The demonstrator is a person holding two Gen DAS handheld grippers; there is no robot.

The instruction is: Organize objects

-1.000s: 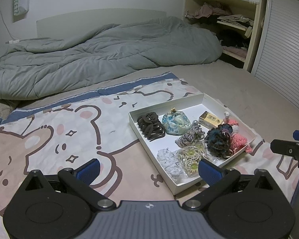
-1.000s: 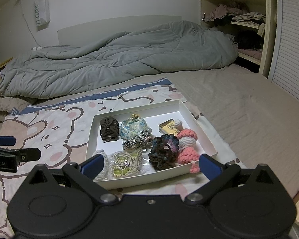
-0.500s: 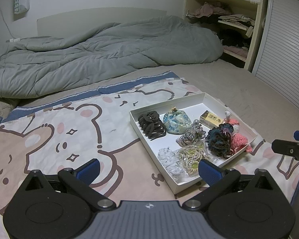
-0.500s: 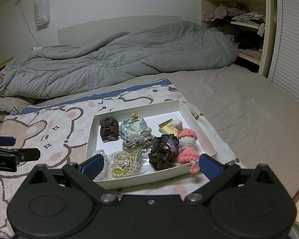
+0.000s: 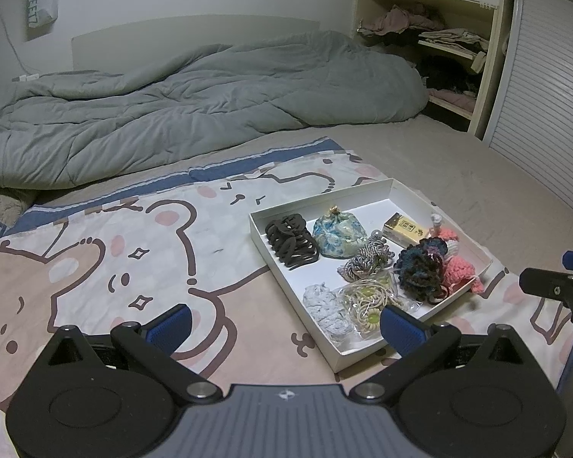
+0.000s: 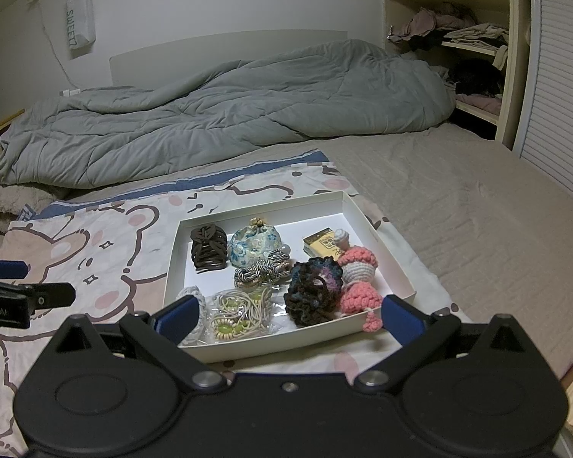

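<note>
Left wrist view: the left gripper (image 5: 284,324) hovers with its blue-tipped jaws spread wide and nothing between them, above a bear-print bedsheet (image 5: 107,267). A shallow white cardboard tray (image 5: 366,192) lies on that sheet ahead and to the right of the gripper — its near corner sits just beside the right-hand fingertip. Inside the tray, a dark brown claw hair clip (image 5: 292,242) lies at the far left, a blue floral fabric pouch (image 5: 338,236) next to it, and a small yellow box (image 5: 405,228) further right. Nearer the gripper are a grey-and-white twisted cord scrunchie (image 5: 365,261), a dark blue-black ruffled scrunchie (image 5: 422,271), a pink-and-white crocheted doll (image 5: 458,263) (part of it hangs over the tray's edge), a pale grey lace scrunchie (image 5: 326,309) and a clear bag of cream hair ties (image 5: 368,299).

Right wrist view: the right gripper (image 6: 288,318) is likewise wide open and empty, centred on the tray's near wall — the tray lies directly ahead of it. A rumpled grey duvet (image 6: 229,122) lies well beyond.
</note>
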